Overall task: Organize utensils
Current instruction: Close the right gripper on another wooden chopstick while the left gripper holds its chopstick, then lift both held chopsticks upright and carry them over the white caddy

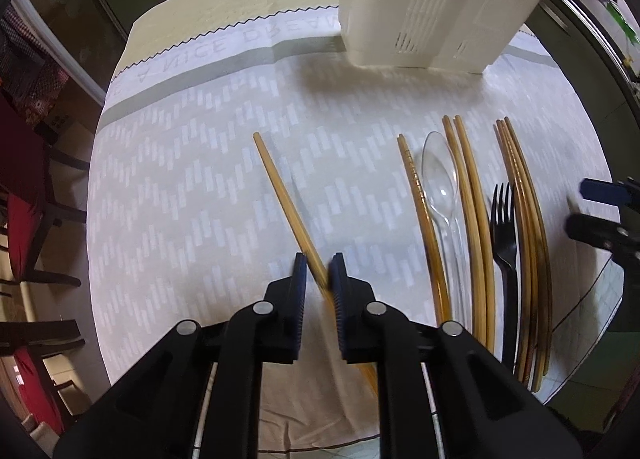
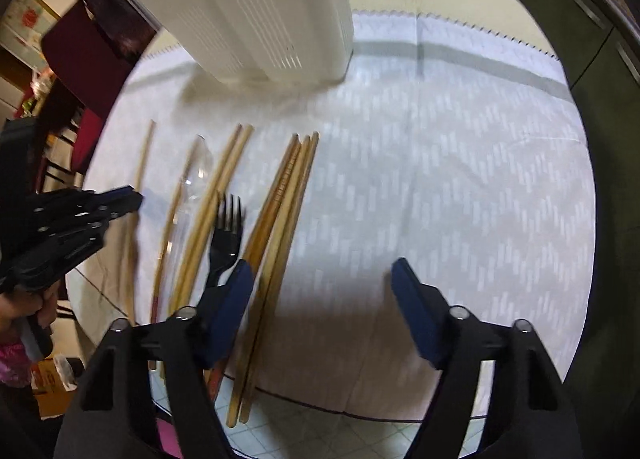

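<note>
My left gripper [image 1: 318,273] is shut on a single wooden chopstick [image 1: 280,189] that slants up to the left over the cloth. To its right lie several more chopsticks [image 1: 470,219], a clear plastic spoon [image 1: 440,179] and a black plastic fork [image 1: 504,227]. A white slotted utensil holder [image 1: 424,7] stands at the back. In the right wrist view my right gripper [image 2: 324,271] is open and empty, just right of a bundle of chopsticks [image 2: 286,199] and the fork [image 2: 228,231]. The left gripper [image 2: 120,197] shows there at the left. The holder [image 2: 272,11] stands behind.
A white patterned cloth [image 1: 192,179] covers the table, and it also shows in the right wrist view [image 2: 460,179]. Dark chairs with red cushions [image 1: 24,227] stand to the left. Green cabinets [image 2: 600,59] run along the right. The table's front edge is close below the grippers.
</note>
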`<state>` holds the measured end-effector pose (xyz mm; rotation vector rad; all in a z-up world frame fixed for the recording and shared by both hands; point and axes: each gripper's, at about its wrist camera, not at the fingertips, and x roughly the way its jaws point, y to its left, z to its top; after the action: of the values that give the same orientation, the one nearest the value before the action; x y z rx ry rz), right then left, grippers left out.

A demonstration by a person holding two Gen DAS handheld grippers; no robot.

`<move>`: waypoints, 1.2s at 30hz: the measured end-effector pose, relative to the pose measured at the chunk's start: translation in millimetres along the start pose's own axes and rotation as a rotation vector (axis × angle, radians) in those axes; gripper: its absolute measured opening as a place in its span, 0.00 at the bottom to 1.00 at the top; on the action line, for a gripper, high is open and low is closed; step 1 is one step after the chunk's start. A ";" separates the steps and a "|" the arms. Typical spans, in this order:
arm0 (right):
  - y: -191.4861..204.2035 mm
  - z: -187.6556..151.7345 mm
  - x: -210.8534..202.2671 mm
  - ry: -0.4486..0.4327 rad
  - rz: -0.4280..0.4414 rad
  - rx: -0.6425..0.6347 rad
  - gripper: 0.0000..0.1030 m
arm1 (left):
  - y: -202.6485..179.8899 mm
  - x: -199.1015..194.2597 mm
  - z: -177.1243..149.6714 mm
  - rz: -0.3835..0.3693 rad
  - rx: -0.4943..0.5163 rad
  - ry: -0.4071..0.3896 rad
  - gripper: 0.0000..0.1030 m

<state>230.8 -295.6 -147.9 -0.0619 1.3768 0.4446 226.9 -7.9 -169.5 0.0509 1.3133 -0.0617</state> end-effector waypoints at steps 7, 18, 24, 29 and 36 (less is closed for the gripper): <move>9.6 10.6 15.0 0.044 -0.052 0.010 0.35 | -0.1 -1.6 -0.3 -0.008 0.015 -0.015 0.13; 41.3 36.2 35.2 0.071 -0.108 -0.010 0.25 | -5.1 -1.6 0.8 -0.003 0.040 -0.037 0.12; 60.9 51.1 47.8 0.097 -0.154 -0.012 0.19 | -16.9 -1.3 3.1 0.009 0.085 -0.048 0.11; 72.3 64.5 54.9 0.102 -0.185 -0.027 0.16 | -24.4 -0.1 8.6 0.021 0.121 -0.050 0.11; 59.8 74.1 54.2 0.076 -0.091 0.029 0.06 | -23.4 0.4 16.6 -0.019 0.120 -0.050 0.08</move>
<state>286.2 -204.1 -171.7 -0.1180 1.4485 0.3490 241.3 -32.5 -165.7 0.1381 1.2588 -0.1565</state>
